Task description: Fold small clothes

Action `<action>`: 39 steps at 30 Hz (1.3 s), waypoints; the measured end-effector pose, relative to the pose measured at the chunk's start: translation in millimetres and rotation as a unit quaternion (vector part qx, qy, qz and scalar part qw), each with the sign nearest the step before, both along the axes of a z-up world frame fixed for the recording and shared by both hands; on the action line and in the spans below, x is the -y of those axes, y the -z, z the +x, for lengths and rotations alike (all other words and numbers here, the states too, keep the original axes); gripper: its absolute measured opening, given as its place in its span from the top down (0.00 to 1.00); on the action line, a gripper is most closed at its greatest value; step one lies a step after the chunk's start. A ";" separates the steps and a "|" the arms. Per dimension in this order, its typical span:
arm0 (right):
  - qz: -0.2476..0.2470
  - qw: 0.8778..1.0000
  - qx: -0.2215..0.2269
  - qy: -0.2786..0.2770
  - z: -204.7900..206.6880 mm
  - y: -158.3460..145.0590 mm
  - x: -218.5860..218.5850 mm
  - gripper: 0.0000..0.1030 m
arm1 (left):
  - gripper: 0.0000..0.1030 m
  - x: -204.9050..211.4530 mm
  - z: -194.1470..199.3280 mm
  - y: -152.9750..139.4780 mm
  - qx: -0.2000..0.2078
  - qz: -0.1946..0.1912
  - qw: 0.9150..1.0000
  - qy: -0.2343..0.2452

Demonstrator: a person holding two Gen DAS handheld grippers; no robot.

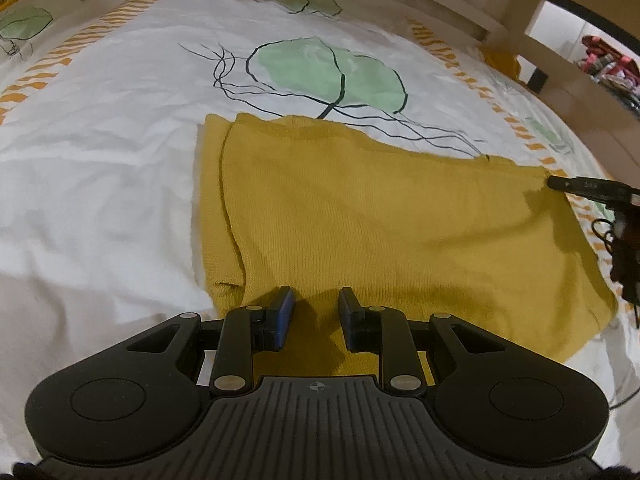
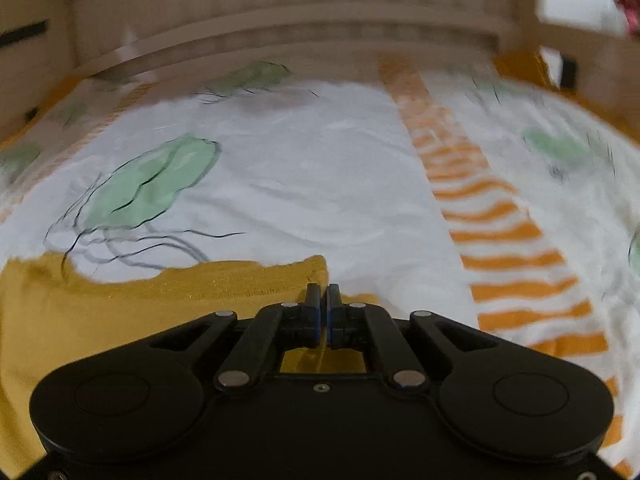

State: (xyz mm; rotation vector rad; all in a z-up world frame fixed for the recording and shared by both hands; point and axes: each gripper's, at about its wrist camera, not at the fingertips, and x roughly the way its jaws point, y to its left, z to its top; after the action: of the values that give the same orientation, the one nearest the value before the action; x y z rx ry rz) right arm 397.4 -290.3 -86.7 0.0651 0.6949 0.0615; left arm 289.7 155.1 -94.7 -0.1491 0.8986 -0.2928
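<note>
A mustard-yellow knitted garment (image 1: 360, 208) lies flat on the bed, its left part folded over so a doubled edge shows. My left gripper (image 1: 316, 300) is open, its blue-padded fingers just above the garment's near edge, holding nothing. My right gripper (image 2: 323, 294) has its jaws pressed together at the garment's far right corner (image 2: 312, 268); the frames do not show cloth between the pads. It also shows in the left wrist view (image 1: 560, 183) at that corner. The right wrist view is motion-blurred.
A white bedsheet (image 1: 120, 140) with green leaf prints and orange striped bands covers the bed. A wooden bed frame (image 1: 520, 16) runs along the far side. Colourful items (image 1: 608, 64) lie beyond the frame at right.
</note>
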 end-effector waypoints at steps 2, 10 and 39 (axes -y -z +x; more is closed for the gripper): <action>-0.029 1.000 -0.004 -0.004 1.2 5.2 -5.2 0.92 | 0.76 0.2 -1.1 -0.5 -0.002 0.004 1.000 0.002; -0.004 1.000 -0.008 0.012 -0.8 9.2 0.5 0.87 | 0.76 12.2 -5.4 -24.7 0.006 0.030 0.999 0.014; 0.096 0.994 0.037 -0.033 -103.4 -13.5 -11.9 0.26 | 0.68 111.4 5.0 -26.0 0.022 0.021 0.998 0.050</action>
State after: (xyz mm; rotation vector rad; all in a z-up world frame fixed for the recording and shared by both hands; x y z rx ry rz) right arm 294.0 -278.4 -73.2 0.2242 0.6151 0.1930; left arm 294.7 43.7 -68.7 -0.0584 0.8693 -0.3684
